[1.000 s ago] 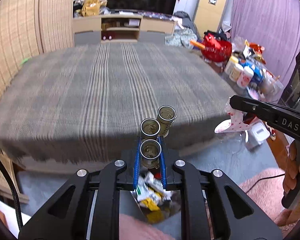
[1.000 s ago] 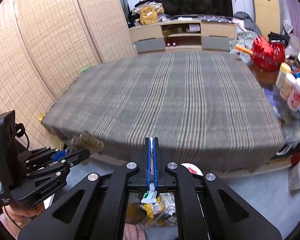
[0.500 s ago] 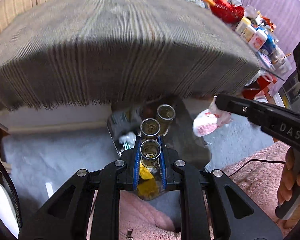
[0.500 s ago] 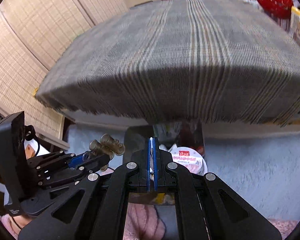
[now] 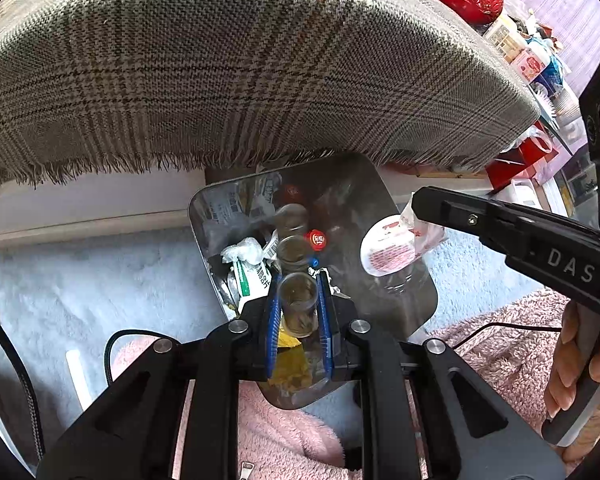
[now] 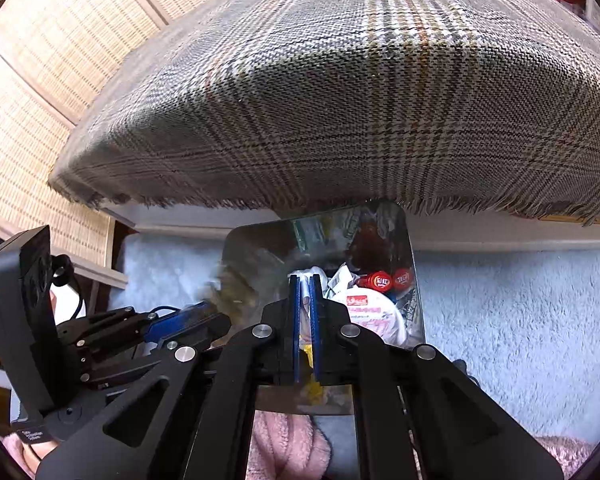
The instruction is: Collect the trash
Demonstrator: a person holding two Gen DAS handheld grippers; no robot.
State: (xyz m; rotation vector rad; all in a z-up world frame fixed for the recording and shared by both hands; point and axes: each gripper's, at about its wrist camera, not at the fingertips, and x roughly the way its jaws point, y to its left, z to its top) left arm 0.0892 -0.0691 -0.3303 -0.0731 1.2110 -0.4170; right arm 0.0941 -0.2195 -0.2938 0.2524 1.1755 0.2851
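Left hand-held gripper [image 5: 299, 312] still clamps bottles [image 5: 296, 280], right [image 6: 305, 308] pinches wrapper [image 5: 392, 244]; both now over bin [image 5: 400, 300].

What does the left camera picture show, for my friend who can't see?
The left tool grips joined little bottles above a full trash bin. The right tool holds a white wrapper over it.

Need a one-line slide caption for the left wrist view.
Left gripper holds joined vials over the trash bin; right gripper brings a wrapper.
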